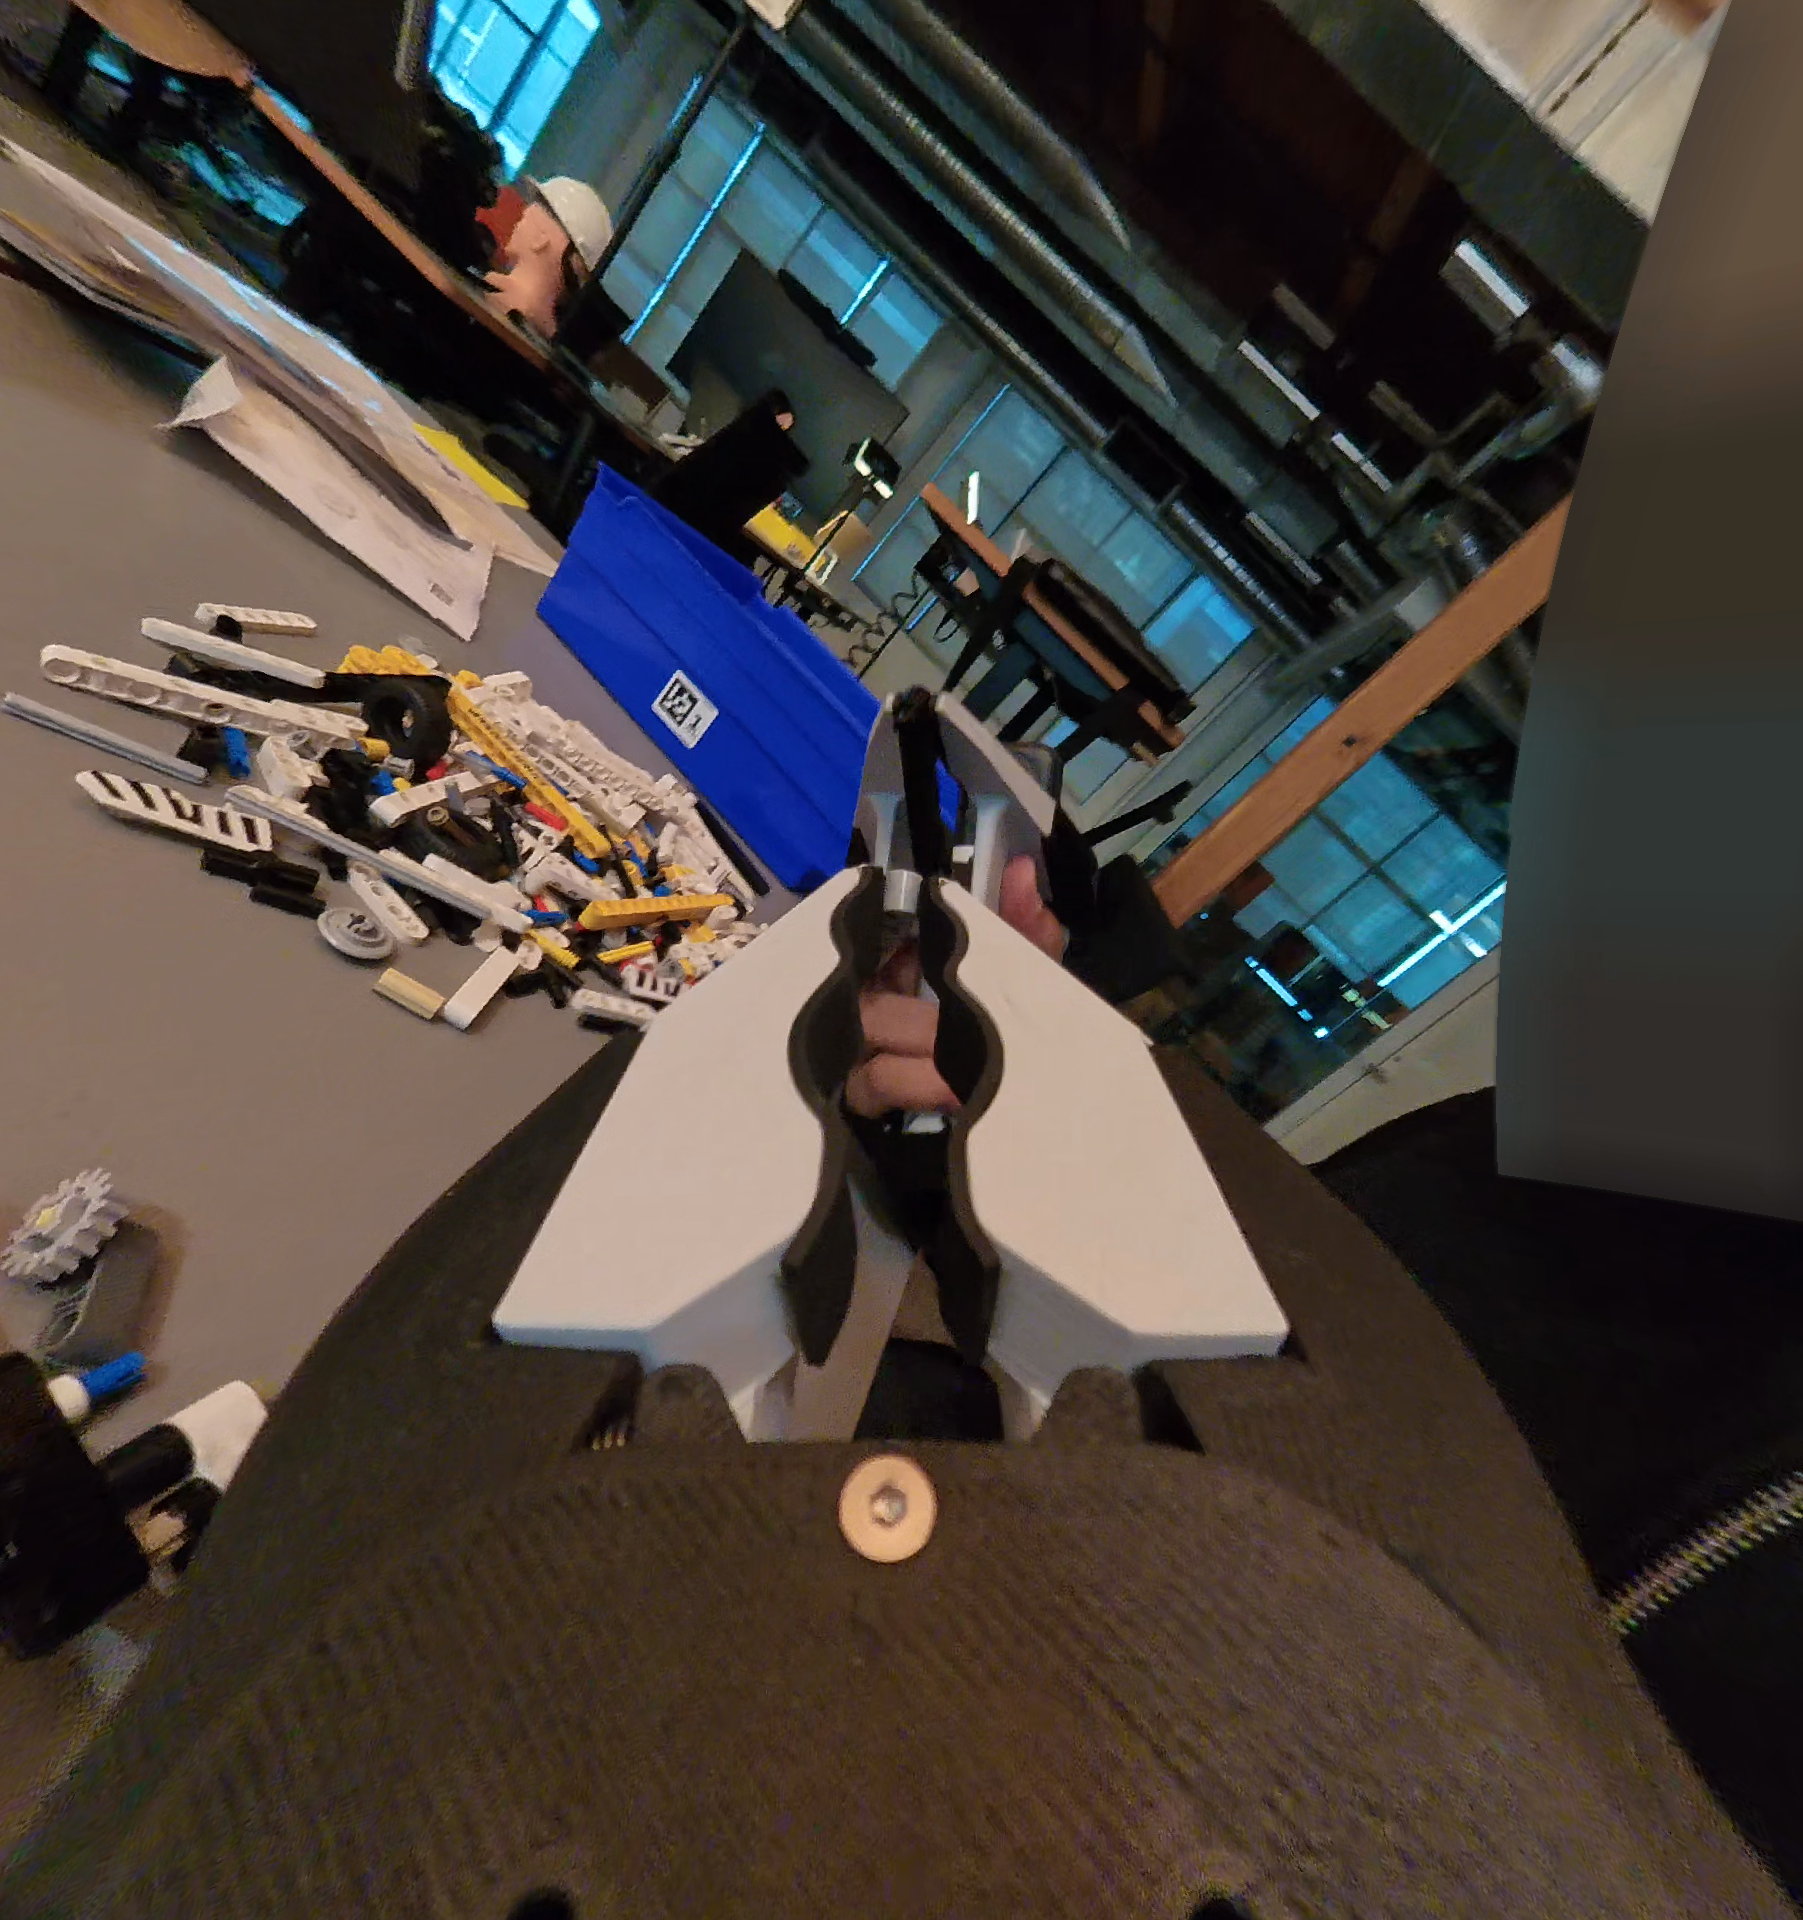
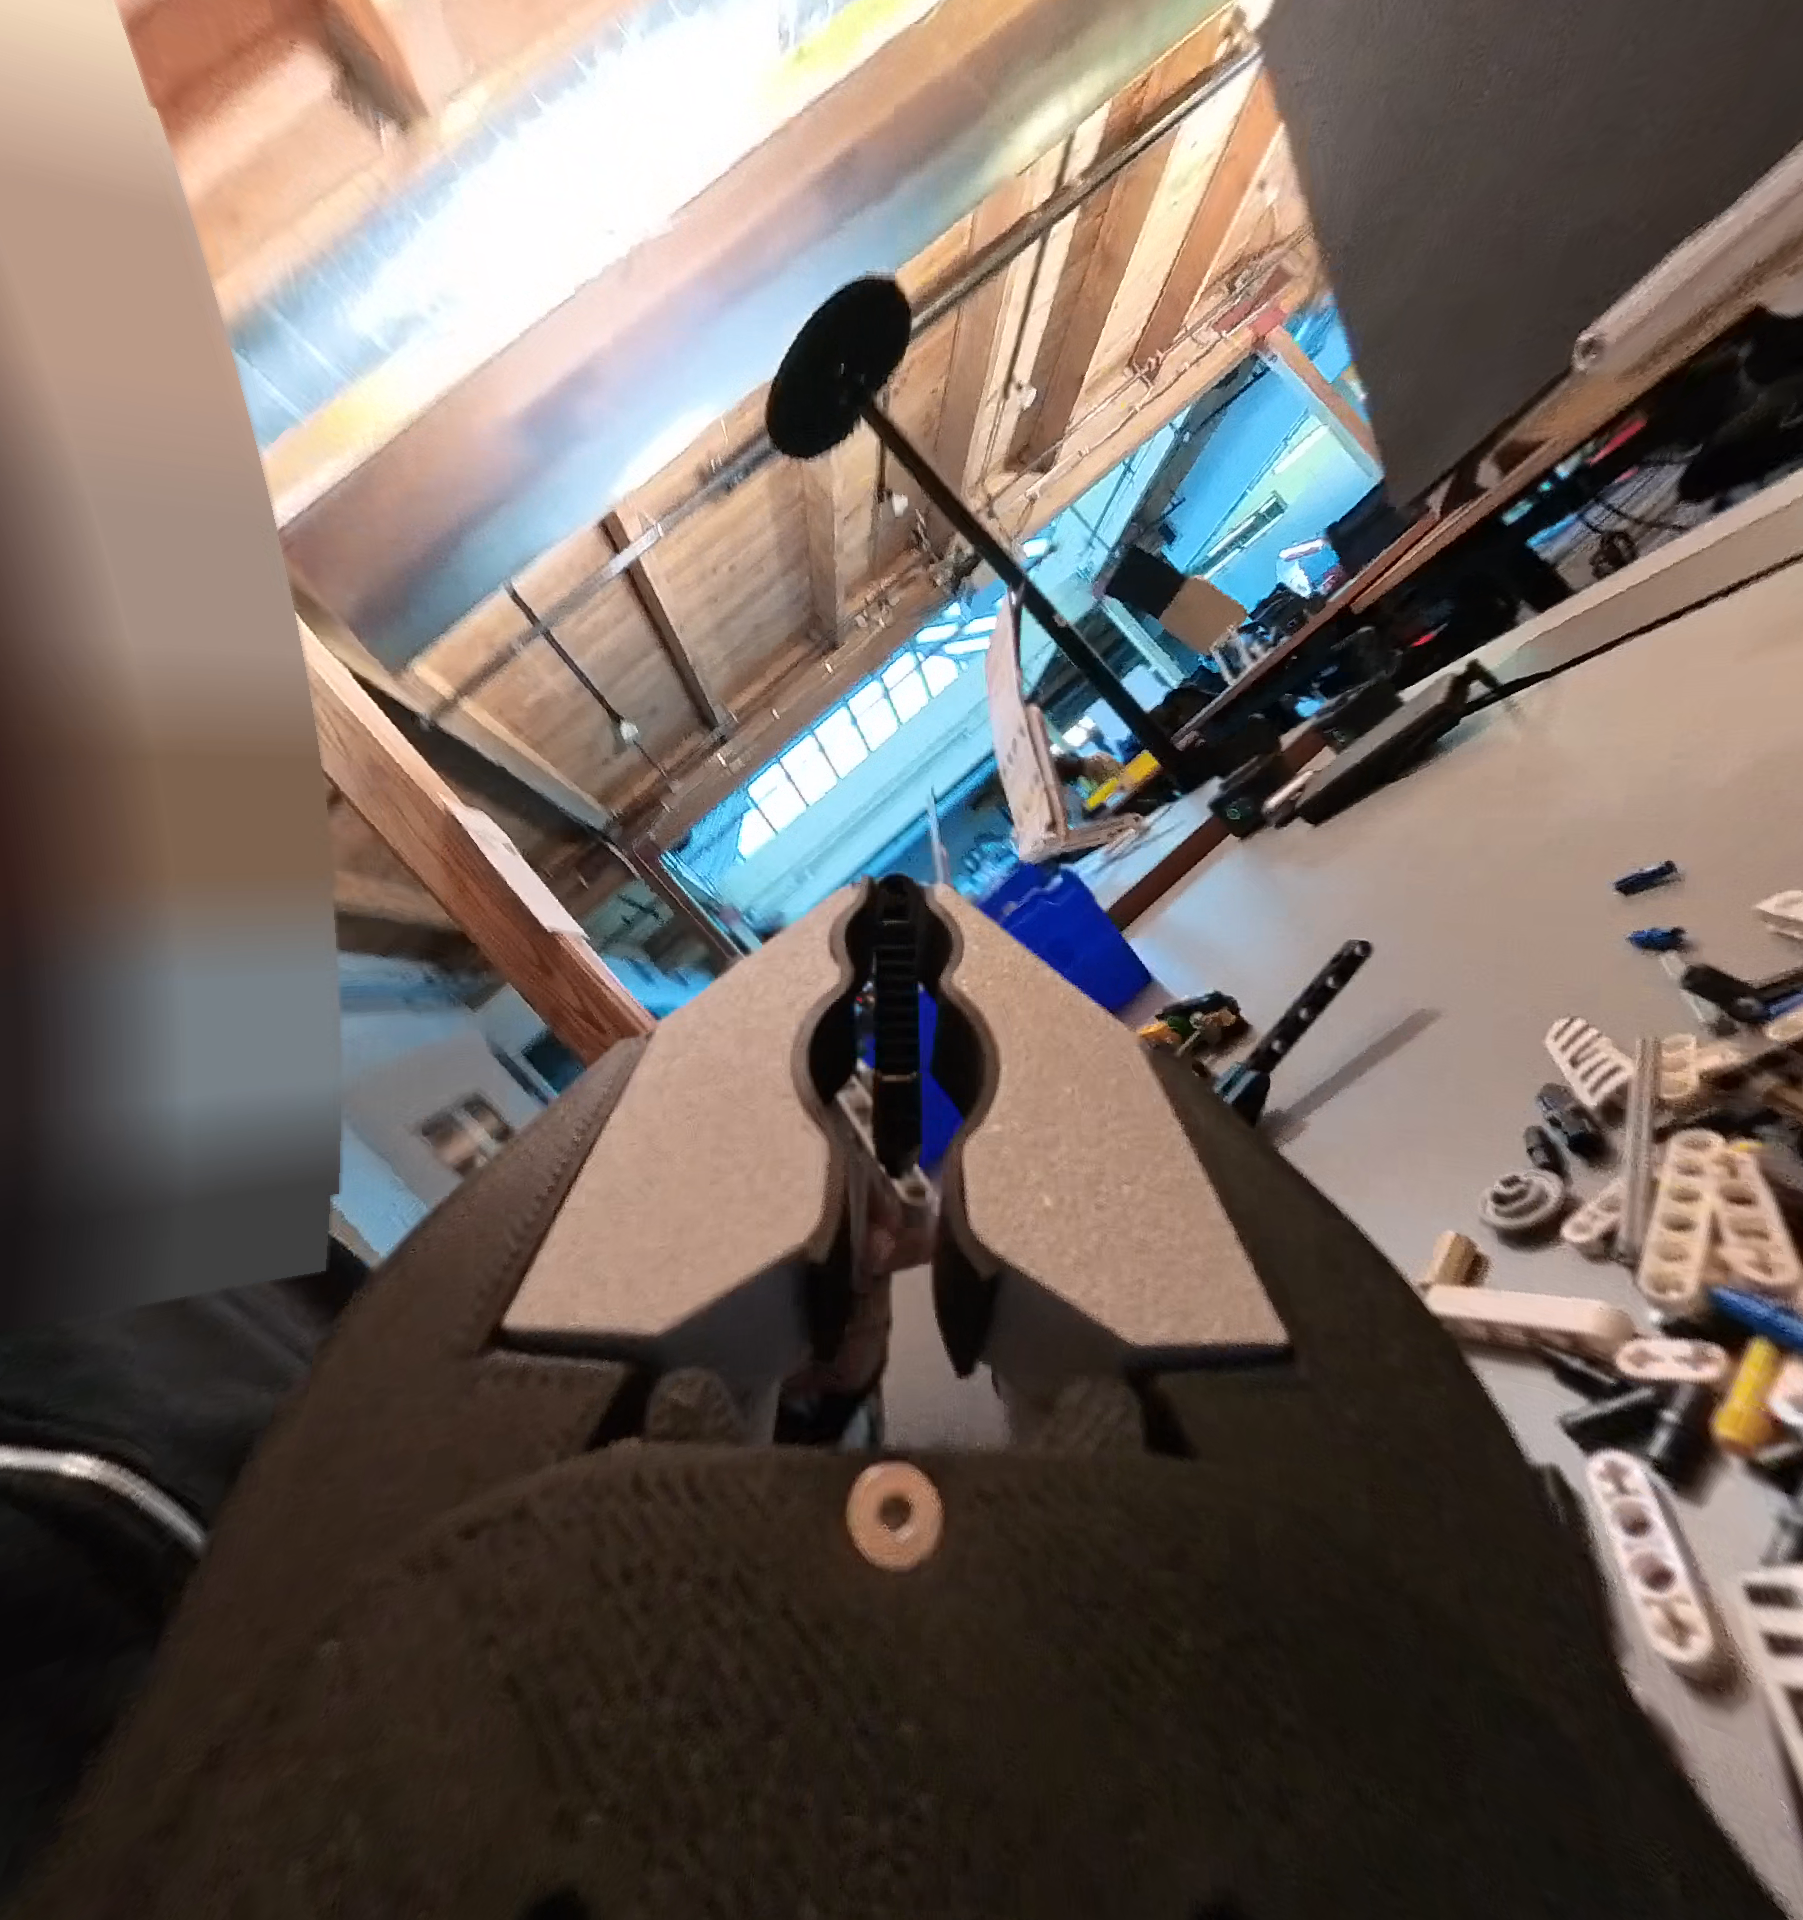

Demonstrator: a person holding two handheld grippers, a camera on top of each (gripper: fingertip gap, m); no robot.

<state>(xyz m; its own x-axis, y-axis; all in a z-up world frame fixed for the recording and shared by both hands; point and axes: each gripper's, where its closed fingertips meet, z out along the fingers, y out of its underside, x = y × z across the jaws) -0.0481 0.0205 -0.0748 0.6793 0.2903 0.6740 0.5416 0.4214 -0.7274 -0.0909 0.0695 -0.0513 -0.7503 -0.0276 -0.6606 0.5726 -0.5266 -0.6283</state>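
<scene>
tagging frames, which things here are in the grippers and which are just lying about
In use: left gripper shut on grey piece; right gripper shut on black rod.
Lying about: brick pile, blue bin, papers, grey gear, black beam.

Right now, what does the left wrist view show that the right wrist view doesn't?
Only the left wrist view shows the paper sheets, a grey gear and a white hard hat far back. Only the right wrist view shows a black disc on a pole and a black holed beam standing tilted. Both show the blue bin, the pile of building pieces and the grey table.
</scene>
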